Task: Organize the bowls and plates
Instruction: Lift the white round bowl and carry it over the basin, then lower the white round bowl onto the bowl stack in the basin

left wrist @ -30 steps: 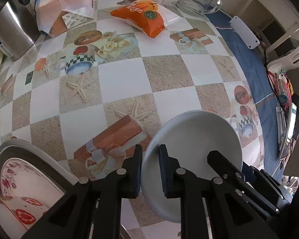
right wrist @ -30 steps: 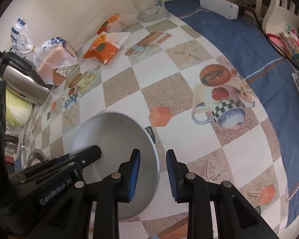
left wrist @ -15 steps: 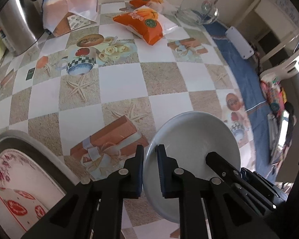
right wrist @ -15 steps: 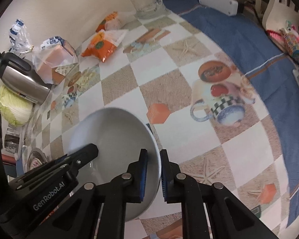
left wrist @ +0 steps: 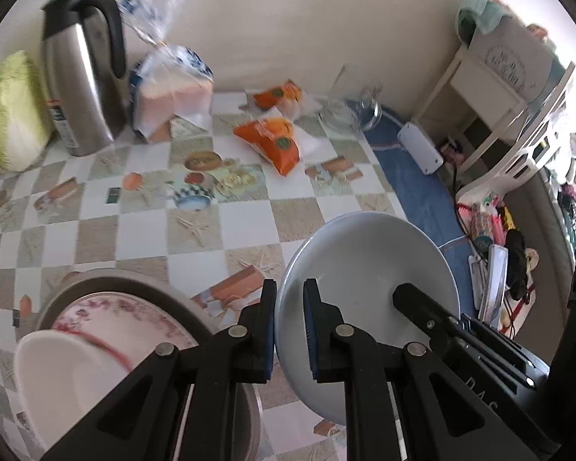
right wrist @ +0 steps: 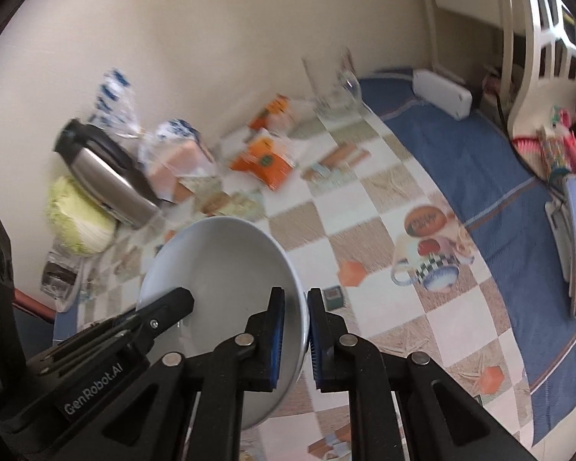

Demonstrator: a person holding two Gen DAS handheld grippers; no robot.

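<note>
A pale grey-white bowl (left wrist: 368, 269) is held between both grippers above the table. My left gripper (left wrist: 290, 330) is shut on its left rim. My right gripper (right wrist: 295, 338) is shut on its right rim; the bowl also shows in the right wrist view (right wrist: 226, 265). Below left of the bowl, a grey plate (left wrist: 134, 284) carries a pink floral plate (left wrist: 107, 319) and a white bowl with a red rim (left wrist: 57, 380).
A steel thermos jug (left wrist: 80, 84), a cabbage (left wrist: 11, 115), a bread bag (left wrist: 172, 92), orange snack packets (left wrist: 276, 142) and a glass mug (left wrist: 349, 107) stand along the wall. A white chair (right wrist: 545, 50) is at the right beyond the table's blue edge (right wrist: 480, 161).
Both grippers have lifted the grey-white bowl off the table and tilted upward, so the wall and back row now show. The right gripper closed on the rim.
</note>
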